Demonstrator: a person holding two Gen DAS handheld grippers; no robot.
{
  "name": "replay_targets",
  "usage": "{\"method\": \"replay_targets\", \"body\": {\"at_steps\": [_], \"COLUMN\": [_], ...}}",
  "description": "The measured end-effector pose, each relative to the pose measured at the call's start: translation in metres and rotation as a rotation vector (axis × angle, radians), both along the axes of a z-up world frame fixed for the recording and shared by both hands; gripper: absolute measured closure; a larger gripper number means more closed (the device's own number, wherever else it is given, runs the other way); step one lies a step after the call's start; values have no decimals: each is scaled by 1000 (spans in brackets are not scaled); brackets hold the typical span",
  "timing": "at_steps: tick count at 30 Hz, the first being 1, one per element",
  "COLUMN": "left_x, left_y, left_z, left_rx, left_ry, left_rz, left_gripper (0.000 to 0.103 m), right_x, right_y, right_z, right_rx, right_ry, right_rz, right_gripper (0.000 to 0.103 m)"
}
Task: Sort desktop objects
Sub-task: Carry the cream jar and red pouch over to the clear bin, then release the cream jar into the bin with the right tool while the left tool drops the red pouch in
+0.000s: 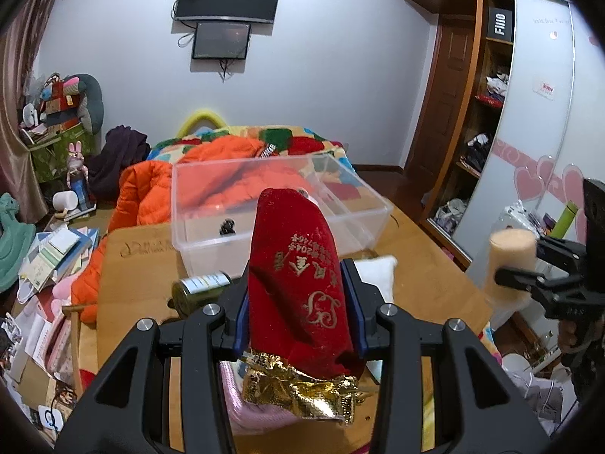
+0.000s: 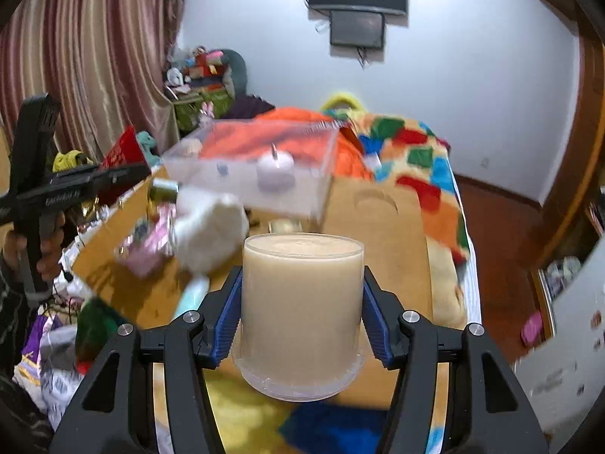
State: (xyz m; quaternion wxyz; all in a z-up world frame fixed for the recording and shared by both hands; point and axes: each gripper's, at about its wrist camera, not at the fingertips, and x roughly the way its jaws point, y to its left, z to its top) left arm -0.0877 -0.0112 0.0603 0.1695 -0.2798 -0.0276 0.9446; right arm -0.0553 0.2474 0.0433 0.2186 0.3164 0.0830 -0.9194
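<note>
Cluttered bedroom, wooden board (image 1: 136, 283) laid over the bed, clear plastic bin (image 1: 280, 204) at its far edge, dead ahead of both your tongs. Left gripper (image 1: 300, 302) is clamped on the red velvet pouch (image 1: 298, 265), long axis pointing at the bin. Right gripper (image 2: 302, 302) is clamped on the beige candle jar (image 2: 302, 302), upright, held over the near edge; neither hand looks clearly nearer.
</note>
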Motion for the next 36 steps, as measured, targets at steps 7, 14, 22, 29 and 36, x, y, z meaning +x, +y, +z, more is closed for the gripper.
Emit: {"method": "replay_targets", "body": {"at_steps": [7,14,22,29,36], "left_x": [-24,-62,-102,-133,-158], "left_y": [-8,-18,-31,-38,-43], "left_z": [10,15,7,-9,-26], "left_rx": [-8,-9,19,5,-31], "left_ry": [15,21,-24,-76,-119], "left_rz": [32,55,73,114,141], "left_gripper": [63,63,63,63,63], "right_x": [-57,-107,-161,-192,-204], "right_y": [-34,-51,-80,-117,-155], "right_z": [18,34,29,5,-16], "right_rx": [-18,-68,-98,-85,-49], "right_ry": [34,46,-6,-90,-141], "right_rz": [76,99,137,209,290], "right_gripper": [49,49,49,49,49]}}
